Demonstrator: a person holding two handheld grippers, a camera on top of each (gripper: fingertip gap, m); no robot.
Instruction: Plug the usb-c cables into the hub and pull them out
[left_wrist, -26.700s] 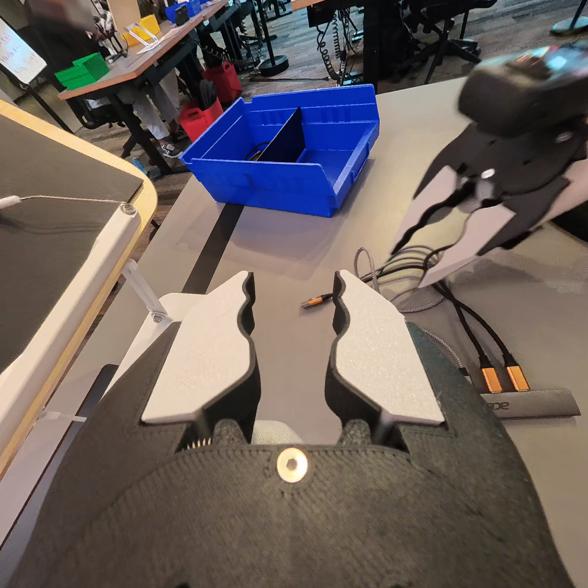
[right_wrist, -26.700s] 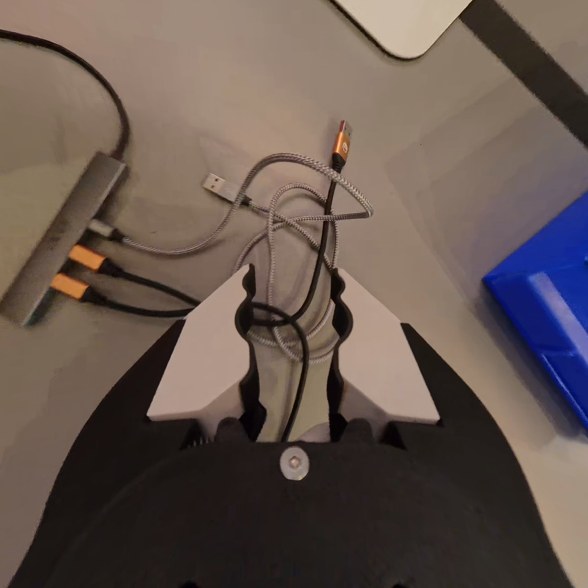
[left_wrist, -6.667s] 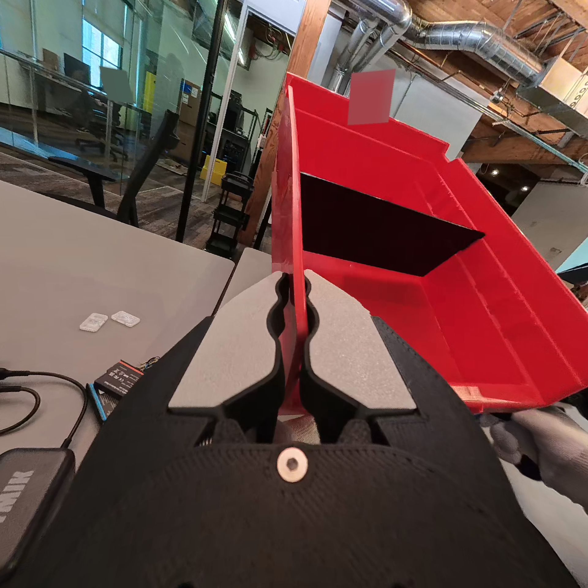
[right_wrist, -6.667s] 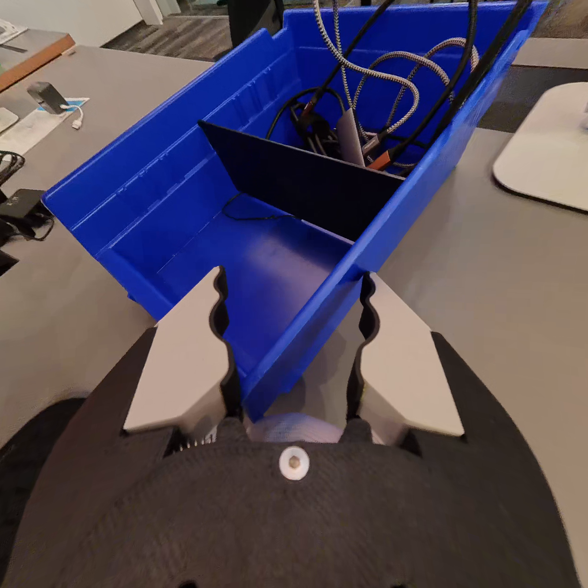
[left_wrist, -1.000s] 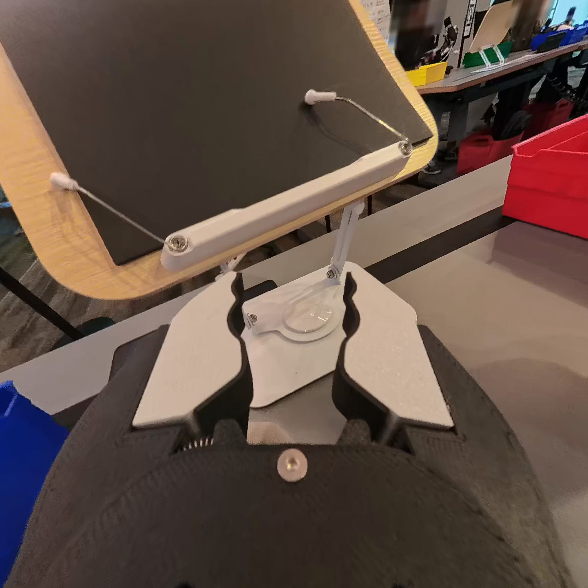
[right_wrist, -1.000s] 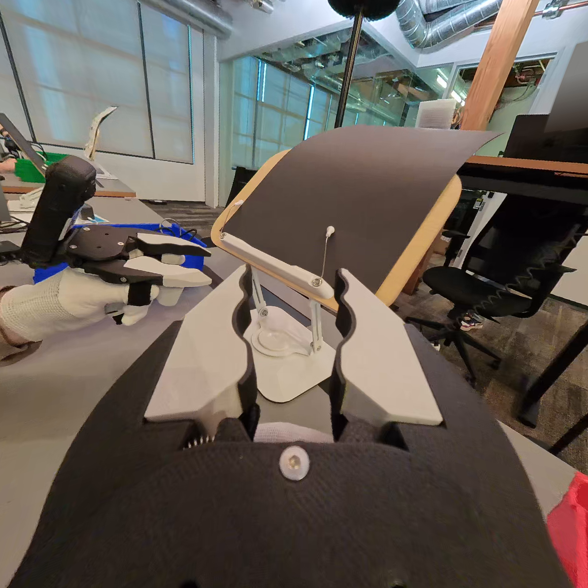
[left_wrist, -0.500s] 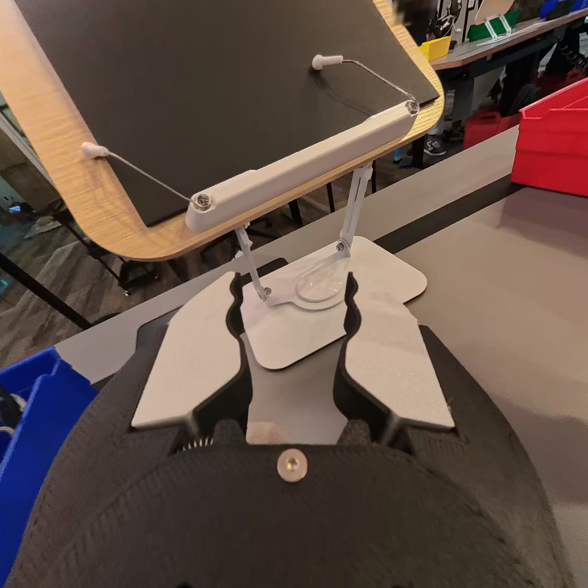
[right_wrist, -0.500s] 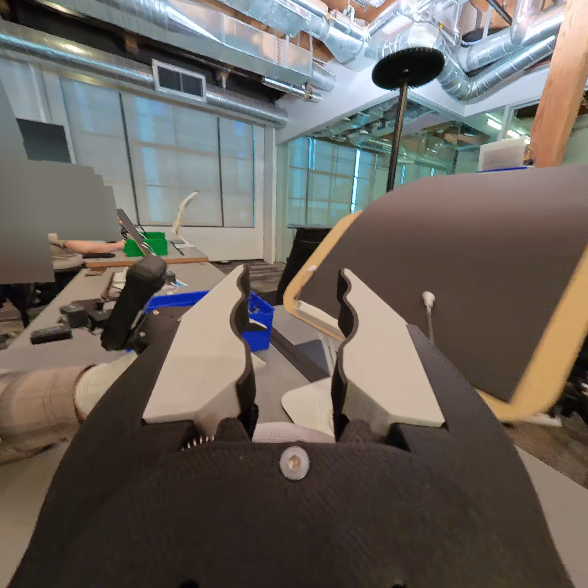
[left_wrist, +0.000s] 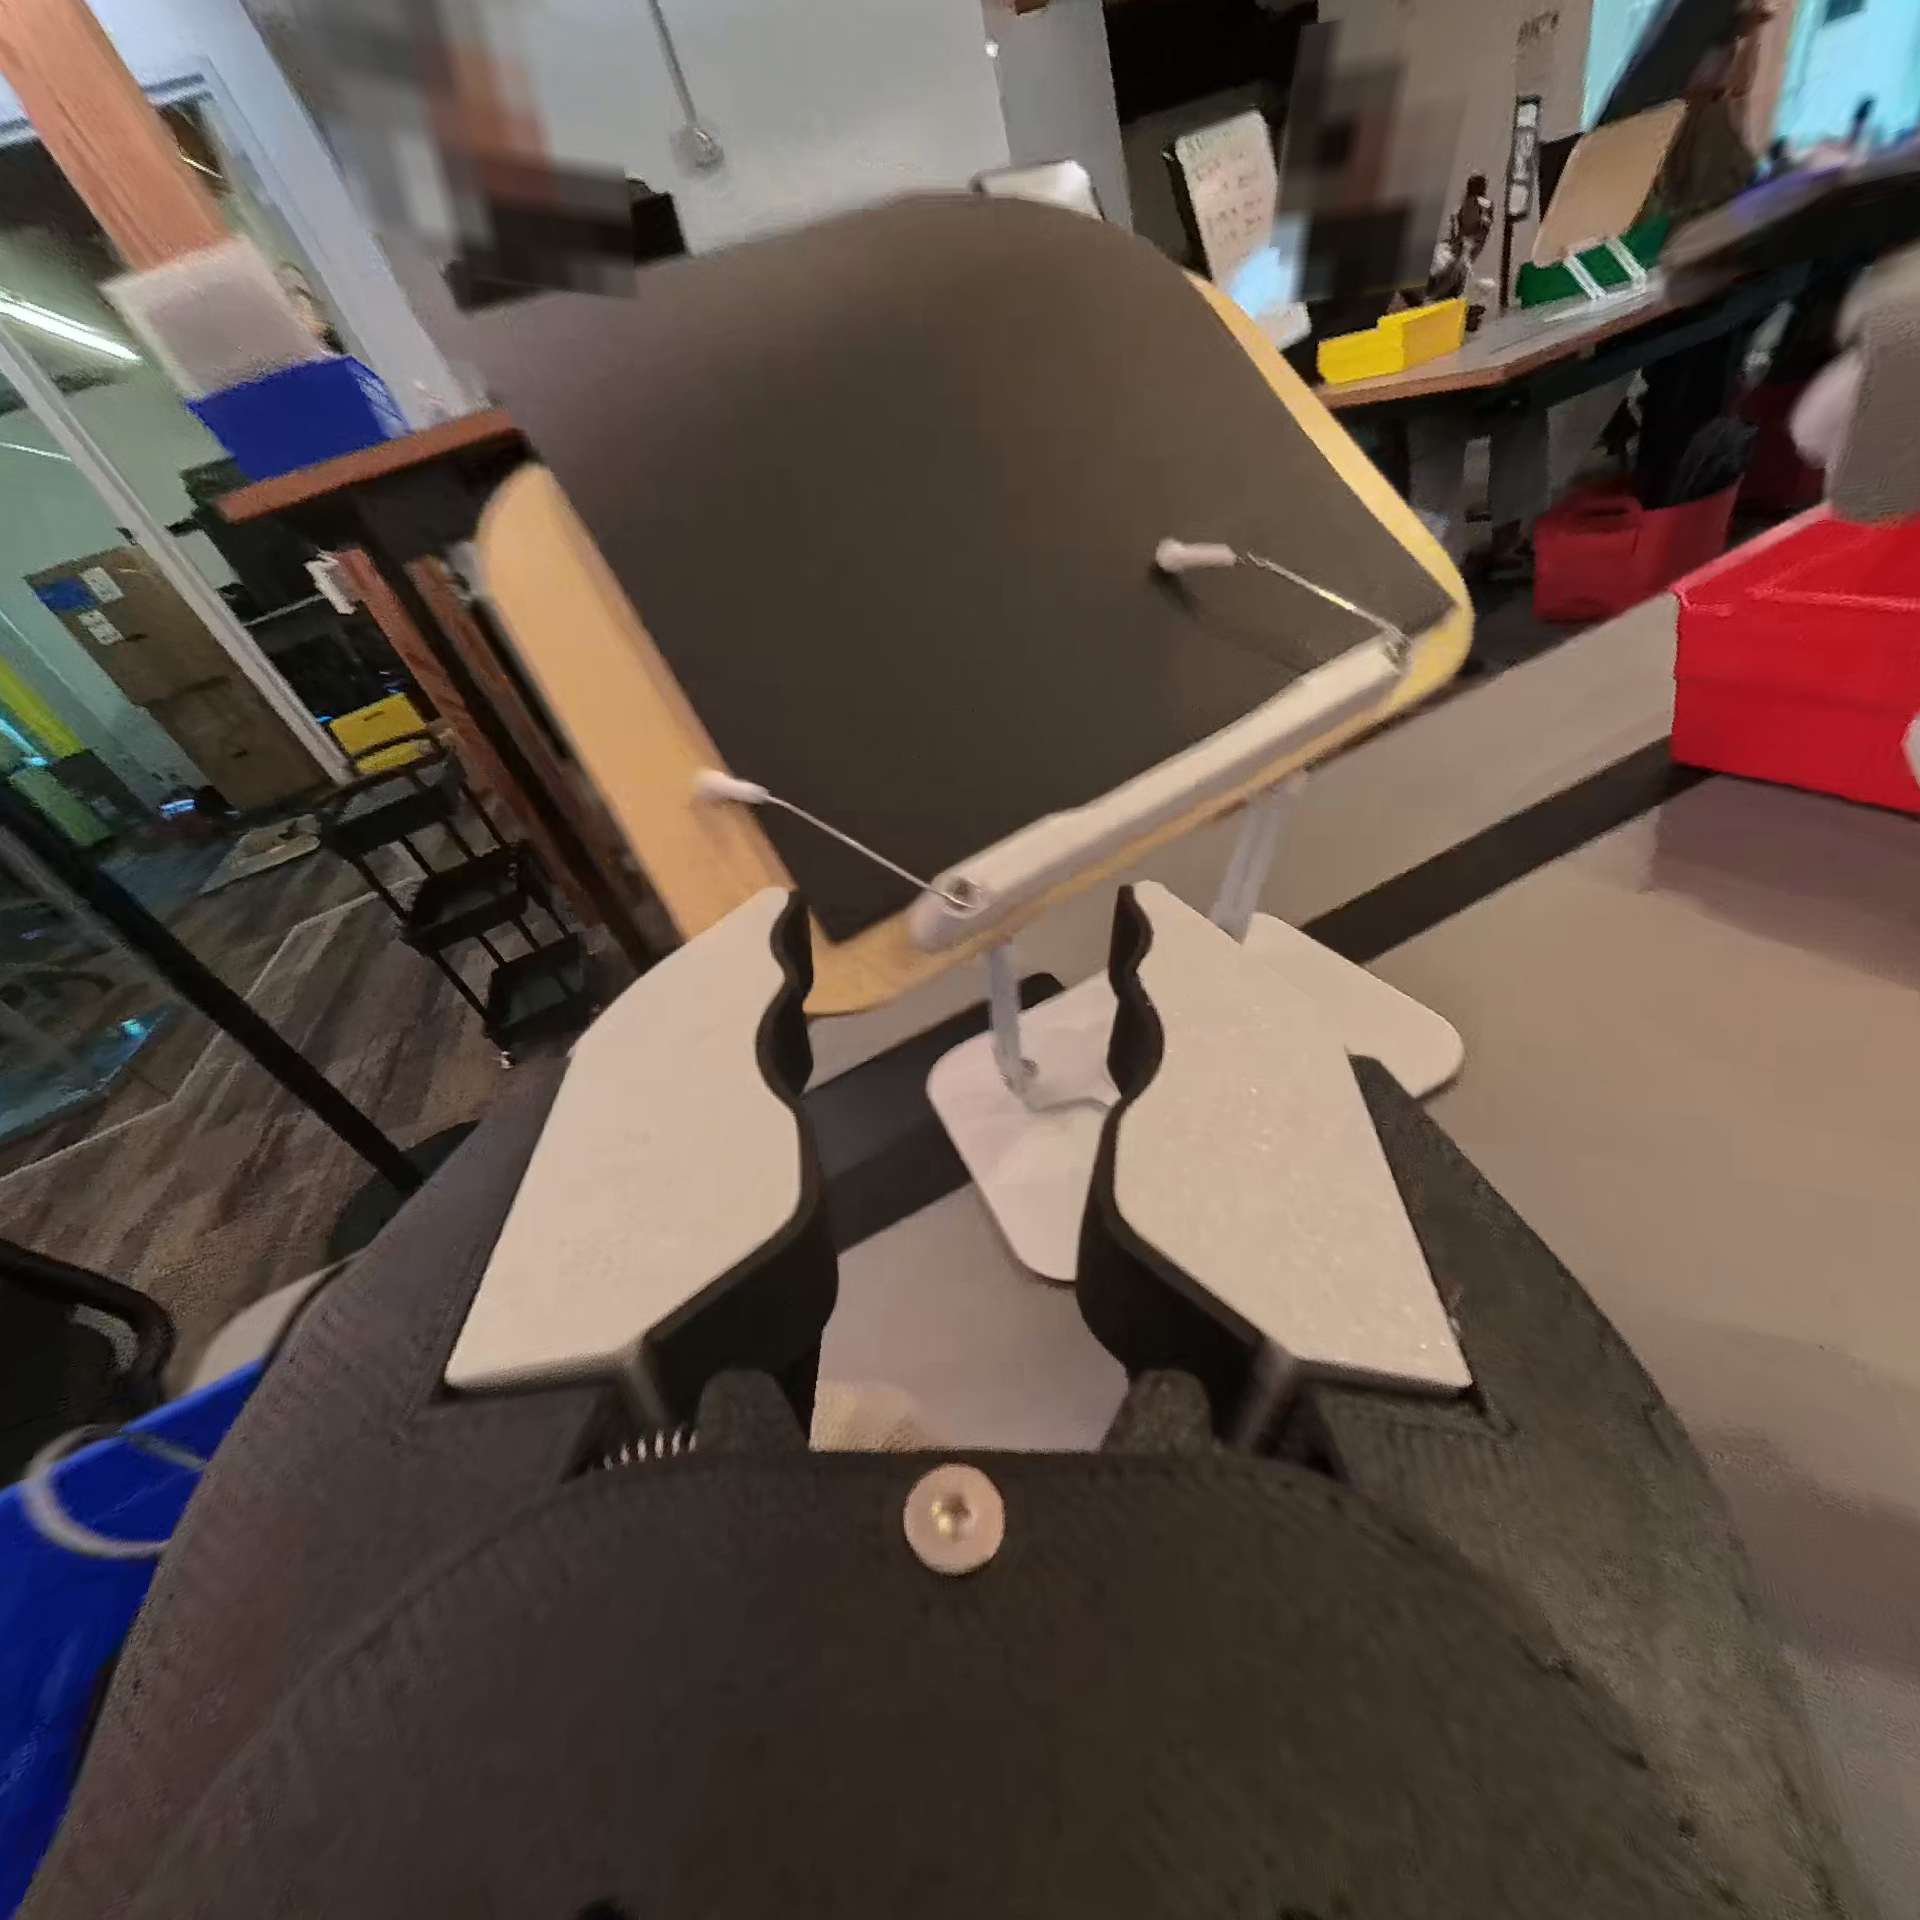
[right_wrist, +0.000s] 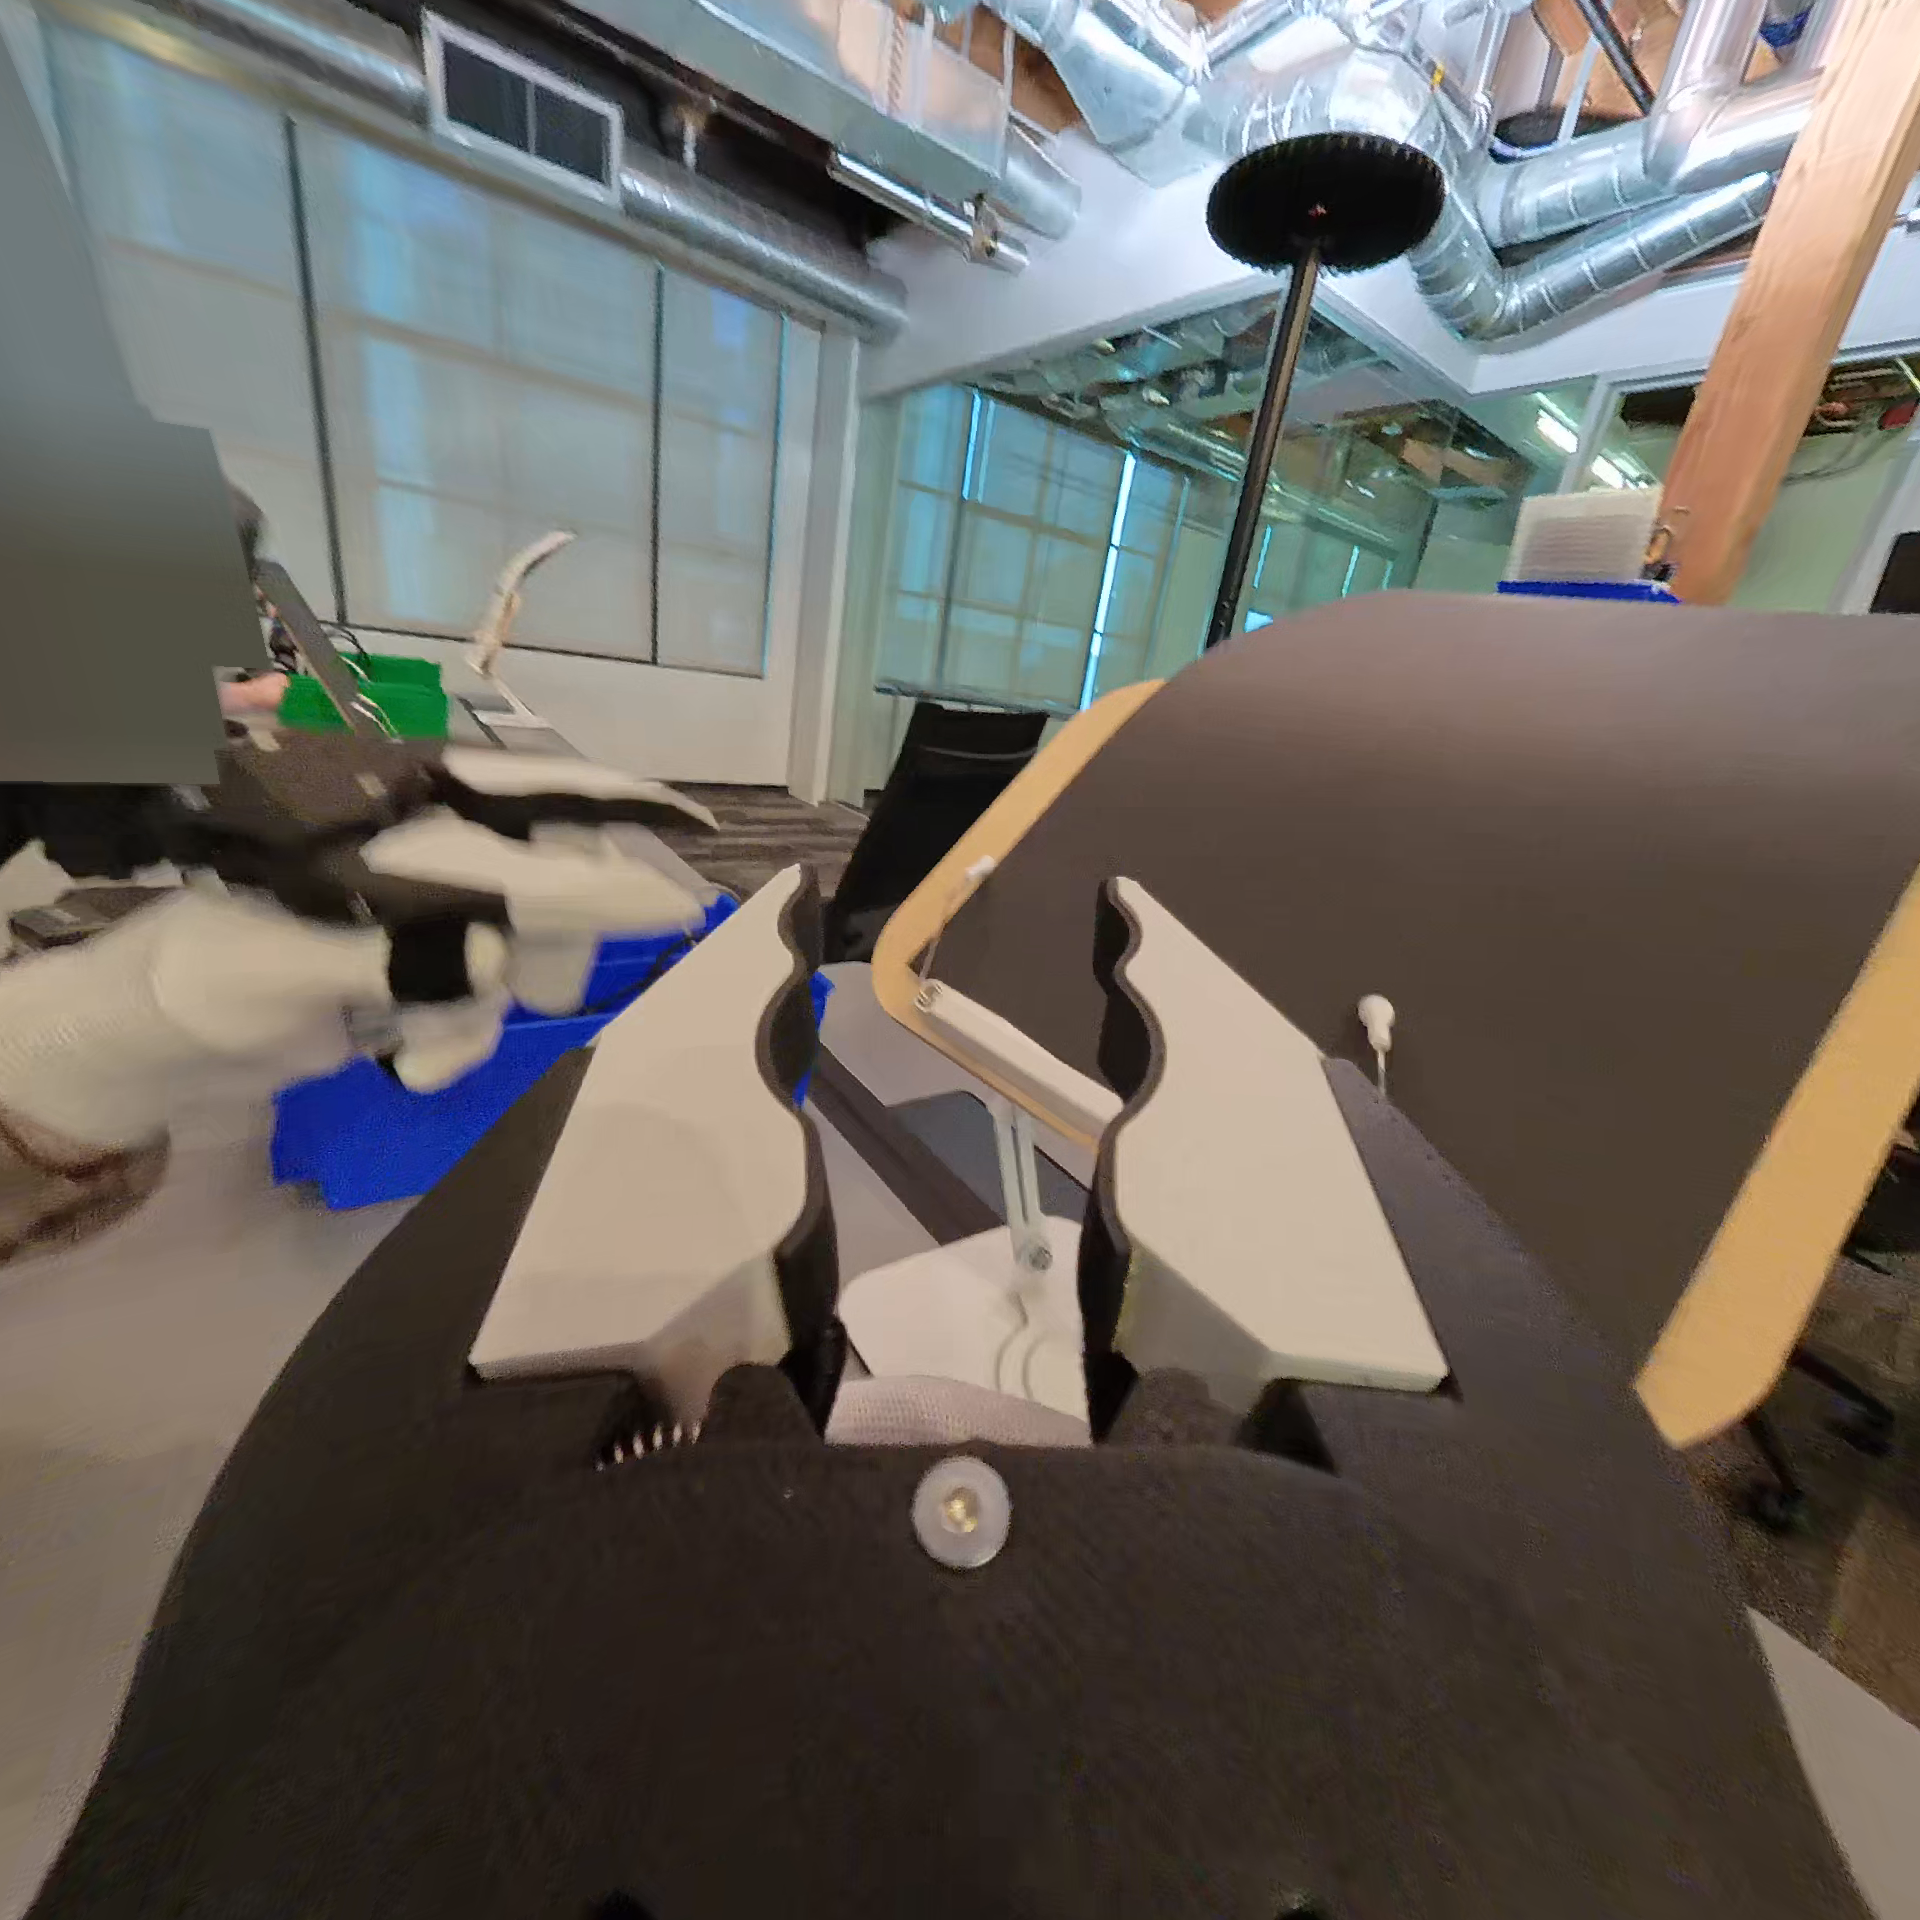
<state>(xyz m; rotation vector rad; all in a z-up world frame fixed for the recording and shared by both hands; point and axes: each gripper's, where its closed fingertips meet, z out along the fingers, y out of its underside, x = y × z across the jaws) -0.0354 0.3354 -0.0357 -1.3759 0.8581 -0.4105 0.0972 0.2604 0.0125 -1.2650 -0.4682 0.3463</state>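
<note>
No hub shows in either view, and no cable can be made out. My left gripper (left_wrist: 956, 914) is open and empty, raised above the grey table (left_wrist: 1662, 1091), pointing at a tilted black board on a white stand (left_wrist: 935, 540). My right gripper (right_wrist: 951, 894) is open and empty, lifted and pointing up past the same board (right_wrist: 1507, 852). The left gripper also shows blurred at the left of the right wrist view (right_wrist: 540, 862), held in a white-gloved hand (right_wrist: 187, 1018), above the blue bin (right_wrist: 457, 1101).
A red bin (left_wrist: 1808, 665) stands on the table at the right. The blue bin's corner (left_wrist: 62, 1558) shows at lower left. The stand's white base plate (left_wrist: 1039, 1153) lies ahead. Desks, chairs and a black cart stand beyond the table edge.
Both grippers have tilted upward and pulled back from the stand over the last second. The left gripper has moved in the right wrist view. Both stay open.
</note>
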